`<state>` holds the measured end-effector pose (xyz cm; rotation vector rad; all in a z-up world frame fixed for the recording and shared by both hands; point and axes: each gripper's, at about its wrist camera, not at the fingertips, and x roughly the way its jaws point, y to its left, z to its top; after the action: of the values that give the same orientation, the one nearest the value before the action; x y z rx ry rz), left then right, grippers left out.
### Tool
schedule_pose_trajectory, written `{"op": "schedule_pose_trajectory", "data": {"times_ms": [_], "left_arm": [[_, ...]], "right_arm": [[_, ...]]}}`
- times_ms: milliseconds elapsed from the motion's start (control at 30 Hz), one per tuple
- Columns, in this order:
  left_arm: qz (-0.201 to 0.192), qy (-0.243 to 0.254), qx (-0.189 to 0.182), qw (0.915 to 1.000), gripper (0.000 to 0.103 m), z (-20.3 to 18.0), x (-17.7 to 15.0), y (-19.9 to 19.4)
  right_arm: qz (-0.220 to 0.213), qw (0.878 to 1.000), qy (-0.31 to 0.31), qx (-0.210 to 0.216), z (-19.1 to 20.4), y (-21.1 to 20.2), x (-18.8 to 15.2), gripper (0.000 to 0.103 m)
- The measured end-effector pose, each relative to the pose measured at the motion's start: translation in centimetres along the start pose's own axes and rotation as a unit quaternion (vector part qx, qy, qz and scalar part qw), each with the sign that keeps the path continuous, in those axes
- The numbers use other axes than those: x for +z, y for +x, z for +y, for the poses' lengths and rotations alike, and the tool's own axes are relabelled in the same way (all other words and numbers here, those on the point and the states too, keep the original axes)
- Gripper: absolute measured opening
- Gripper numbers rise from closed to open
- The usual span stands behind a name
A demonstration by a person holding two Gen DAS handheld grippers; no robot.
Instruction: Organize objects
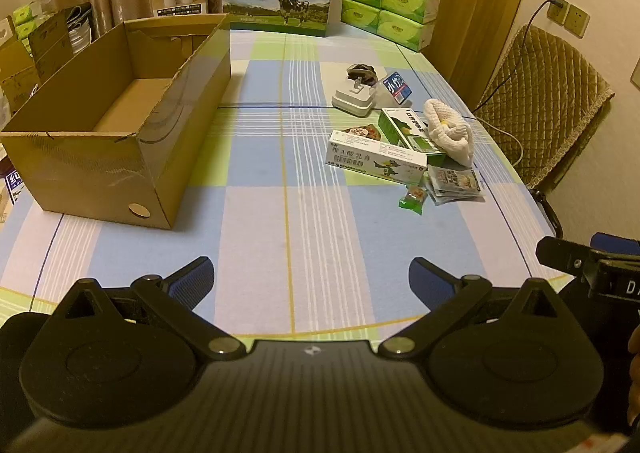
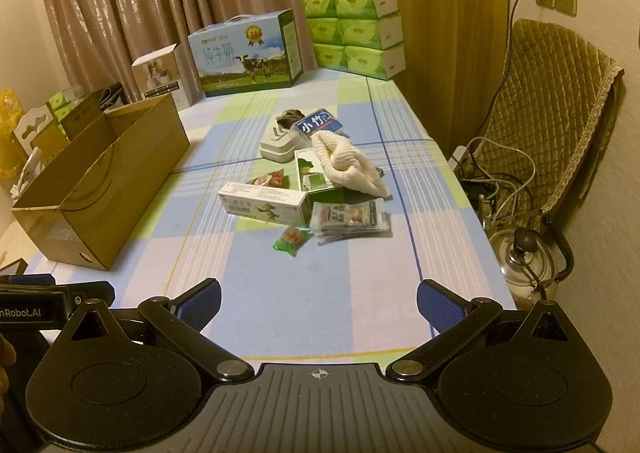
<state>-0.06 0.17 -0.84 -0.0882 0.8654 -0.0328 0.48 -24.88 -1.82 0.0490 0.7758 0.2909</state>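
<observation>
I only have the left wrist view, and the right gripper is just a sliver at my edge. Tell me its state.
Observer: The right gripper is open with nothing between its fingers, hovering over the tablecloth short of the green candy.
Operator: Report what's off the table's right edge.
Observer: A metal kettle stands on the floor beside the chair.
Operator: Give me anything else down there.
Observer: There are tangled cables by the chair's seat, above the kettle.
</observation>
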Motion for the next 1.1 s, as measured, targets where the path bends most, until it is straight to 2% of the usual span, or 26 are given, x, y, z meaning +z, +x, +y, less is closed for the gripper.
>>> {"op": "schedule_pose_trajectory", "data": {"times_ms": [1100], "left_arm": [[0.004,-0.005,-0.006,1.0,0.102,0.01,-0.29,0.31]], "right_arm": [[0.008,1.0,0.0,-0.002,-0.21,0.27,-0.31,0.101]]}}
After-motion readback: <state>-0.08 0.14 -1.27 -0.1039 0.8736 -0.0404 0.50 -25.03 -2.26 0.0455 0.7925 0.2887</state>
